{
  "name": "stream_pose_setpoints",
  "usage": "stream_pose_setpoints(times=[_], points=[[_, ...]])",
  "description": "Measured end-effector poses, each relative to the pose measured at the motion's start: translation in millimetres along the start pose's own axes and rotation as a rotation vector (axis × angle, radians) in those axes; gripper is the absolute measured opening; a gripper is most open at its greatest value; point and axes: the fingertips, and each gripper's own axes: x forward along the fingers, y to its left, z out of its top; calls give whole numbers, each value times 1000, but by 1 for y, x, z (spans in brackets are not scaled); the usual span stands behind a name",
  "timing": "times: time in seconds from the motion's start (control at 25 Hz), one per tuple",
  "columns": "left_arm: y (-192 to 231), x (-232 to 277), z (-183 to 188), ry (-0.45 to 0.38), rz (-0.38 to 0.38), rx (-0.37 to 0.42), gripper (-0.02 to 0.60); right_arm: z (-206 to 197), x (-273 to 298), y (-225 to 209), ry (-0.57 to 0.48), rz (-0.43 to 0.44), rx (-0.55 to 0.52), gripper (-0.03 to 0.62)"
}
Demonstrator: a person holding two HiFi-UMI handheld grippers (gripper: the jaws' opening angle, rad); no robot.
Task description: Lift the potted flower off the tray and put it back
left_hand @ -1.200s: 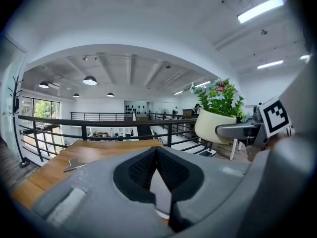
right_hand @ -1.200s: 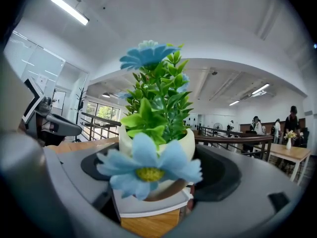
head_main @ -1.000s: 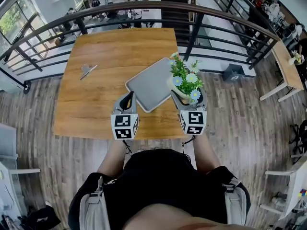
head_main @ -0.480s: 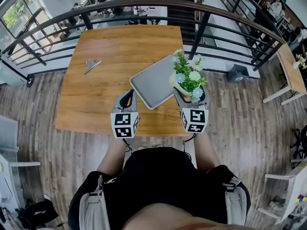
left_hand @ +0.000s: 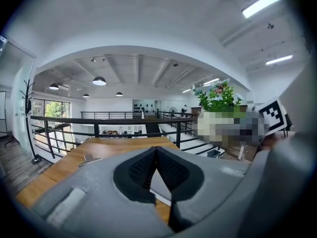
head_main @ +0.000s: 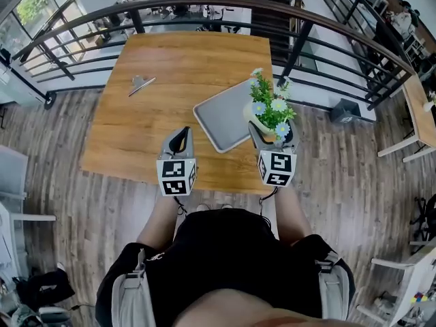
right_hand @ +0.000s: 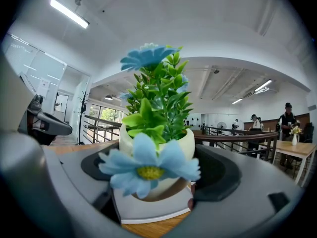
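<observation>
Grips upright cream pot with green plant and blue flowers [right_hand: 163, 128] in right tool [head_main: 272, 136], seemingly lifted over flat grey tray [head_main: 221, 118], just below and slightly left. Holds left tool [head_main: 180, 136] closed, empty, farther left.

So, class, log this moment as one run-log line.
right gripper: shut on potted flower | tray: on table | left gripper: shut, empty
</observation>
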Motion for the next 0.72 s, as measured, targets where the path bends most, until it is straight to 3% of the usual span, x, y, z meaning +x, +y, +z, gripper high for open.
stream_pose_setpoints(times=[0.72], points=[[55,-64,-15,37,213,-35,12,-55,74,31,71,81,2,469]])
